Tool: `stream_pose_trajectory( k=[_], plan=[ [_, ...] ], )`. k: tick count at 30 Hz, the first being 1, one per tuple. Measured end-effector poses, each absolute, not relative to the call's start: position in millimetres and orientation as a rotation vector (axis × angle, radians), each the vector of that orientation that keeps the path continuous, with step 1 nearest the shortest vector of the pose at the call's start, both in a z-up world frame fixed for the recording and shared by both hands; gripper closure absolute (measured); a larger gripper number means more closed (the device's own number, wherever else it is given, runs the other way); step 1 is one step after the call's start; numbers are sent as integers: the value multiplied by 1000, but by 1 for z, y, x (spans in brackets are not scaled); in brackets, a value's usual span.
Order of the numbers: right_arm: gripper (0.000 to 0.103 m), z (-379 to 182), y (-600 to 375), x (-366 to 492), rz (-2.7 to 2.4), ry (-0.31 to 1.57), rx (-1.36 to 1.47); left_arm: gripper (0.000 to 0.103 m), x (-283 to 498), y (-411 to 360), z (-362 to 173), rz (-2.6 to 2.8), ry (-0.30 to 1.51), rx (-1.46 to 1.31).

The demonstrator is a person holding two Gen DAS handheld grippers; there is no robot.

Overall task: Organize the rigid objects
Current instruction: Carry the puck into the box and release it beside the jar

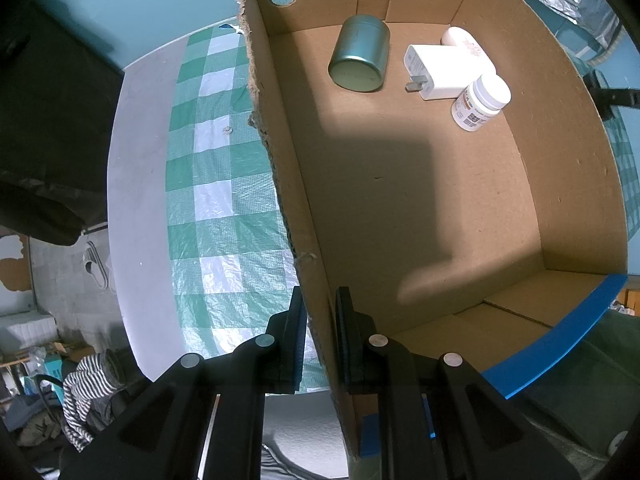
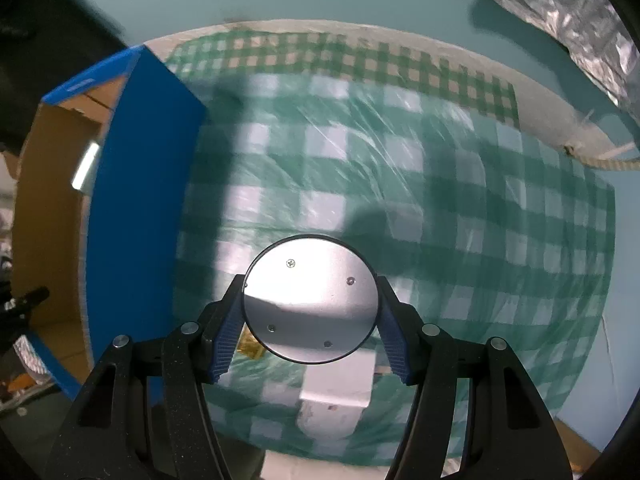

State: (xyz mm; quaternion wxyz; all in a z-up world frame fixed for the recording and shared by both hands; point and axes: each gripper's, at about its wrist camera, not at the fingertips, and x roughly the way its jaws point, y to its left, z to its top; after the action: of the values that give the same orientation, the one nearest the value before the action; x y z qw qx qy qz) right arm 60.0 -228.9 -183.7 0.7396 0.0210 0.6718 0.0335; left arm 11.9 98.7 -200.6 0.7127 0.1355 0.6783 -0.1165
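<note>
My left gripper (image 1: pixel 320 320) is shut on the side wall of the cardboard box (image 1: pixel 280 184), one finger outside and one inside. On the box floor lie a green metal tin (image 1: pixel 360 54) on its side, a white charger plug (image 1: pixel 440 70), a white pill bottle (image 1: pixel 480 102) and a small white case (image 1: pixel 464 38). My right gripper (image 2: pixel 310 300) is shut on a round silver metal disc (image 2: pixel 310 300), its blue pads (image 2: pixel 226 336) pressed on both edges. The disc hangs above the green checked tablecloth (image 2: pixel 400 184). The box (image 2: pixel 136 184), blue outside, stands to the disc's left.
A crinkled silver foil sheet (image 2: pixel 560 12) lies beyond the table at the upper right. A white block (image 2: pixel 336 384) sits on the cloth under the disc. A rope end (image 2: pixel 600 162) rests at the table's right rim. Clothes and clutter (image 1: pixel 88 392) lie on the floor.
</note>
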Motion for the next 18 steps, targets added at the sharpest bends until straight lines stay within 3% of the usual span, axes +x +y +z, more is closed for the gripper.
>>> stream_pose_trajectory(
  k=[18],
  plan=[
    [41,-124,-174,97,217,1381,-24,89,12,99,-200,-262,1494,292]
  ],
)
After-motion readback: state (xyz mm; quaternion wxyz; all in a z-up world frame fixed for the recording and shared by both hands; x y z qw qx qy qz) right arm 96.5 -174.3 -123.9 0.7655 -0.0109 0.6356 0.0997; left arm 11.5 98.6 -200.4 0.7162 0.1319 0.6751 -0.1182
